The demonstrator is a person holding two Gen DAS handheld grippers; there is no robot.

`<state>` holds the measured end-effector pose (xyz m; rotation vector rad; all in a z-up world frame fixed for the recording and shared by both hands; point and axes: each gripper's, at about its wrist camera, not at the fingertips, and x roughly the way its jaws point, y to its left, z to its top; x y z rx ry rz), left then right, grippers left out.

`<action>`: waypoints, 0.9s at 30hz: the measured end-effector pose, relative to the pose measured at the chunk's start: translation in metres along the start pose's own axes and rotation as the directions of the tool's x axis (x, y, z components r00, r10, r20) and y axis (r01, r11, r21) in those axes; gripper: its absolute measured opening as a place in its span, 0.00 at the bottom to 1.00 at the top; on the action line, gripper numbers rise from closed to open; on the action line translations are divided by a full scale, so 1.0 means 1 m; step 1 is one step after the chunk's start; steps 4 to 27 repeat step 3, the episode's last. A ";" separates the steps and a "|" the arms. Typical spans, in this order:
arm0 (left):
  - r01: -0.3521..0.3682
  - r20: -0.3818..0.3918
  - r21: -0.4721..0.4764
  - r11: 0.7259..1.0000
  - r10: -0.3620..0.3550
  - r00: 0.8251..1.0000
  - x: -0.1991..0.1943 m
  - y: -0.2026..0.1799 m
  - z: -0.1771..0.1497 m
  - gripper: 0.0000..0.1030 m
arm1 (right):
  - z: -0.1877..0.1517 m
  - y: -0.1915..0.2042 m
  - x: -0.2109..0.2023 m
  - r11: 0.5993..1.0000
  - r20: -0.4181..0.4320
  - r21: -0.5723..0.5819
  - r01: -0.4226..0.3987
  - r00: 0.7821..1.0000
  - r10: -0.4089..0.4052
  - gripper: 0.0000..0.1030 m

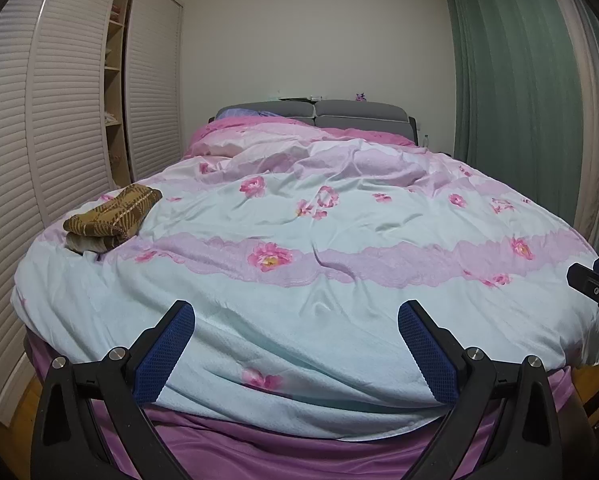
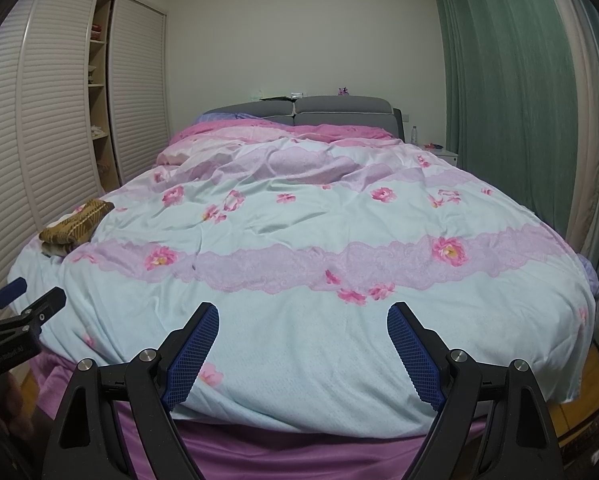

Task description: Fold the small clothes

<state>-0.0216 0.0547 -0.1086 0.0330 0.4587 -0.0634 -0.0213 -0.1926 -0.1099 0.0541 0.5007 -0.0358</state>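
A folded brown patterned garment point(image 1: 113, 214) lies on the left side of the bed, on the floral quilt point(image 1: 299, 240); it also shows in the right wrist view point(image 2: 75, 226). My left gripper point(image 1: 295, 316) is open and empty, held at the foot of the bed, far from the garment. My right gripper point(image 2: 303, 318) is open and empty, also at the foot of the bed. The right gripper's tip shows at the right edge of the left wrist view point(image 1: 595, 286). The left gripper shows at the left edge of the right wrist view point(image 2: 23, 312).
A white louvred wardrobe point(image 1: 59, 120) with an open shelf column stands left of the bed. Green curtains point(image 1: 519, 80) hang on the right. A grey headboard point(image 1: 315, 112) is at the far end. A white nightstand point(image 2: 445, 154) with a bottle stands by the curtains.
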 end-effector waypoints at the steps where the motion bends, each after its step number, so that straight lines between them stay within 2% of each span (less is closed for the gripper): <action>1: 0.000 0.001 0.000 1.000 0.000 1.000 0.000 0.000 0.000 1.00 | 0.001 0.001 0.000 1.000 0.001 -0.001 0.000 1.000 0.000 0.84; 27: 0.001 0.004 0.011 1.000 -0.001 1.000 0.000 -0.002 0.000 1.00 | 0.001 0.001 0.000 1.000 0.000 0.000 0.000 1.000 0.000 0.84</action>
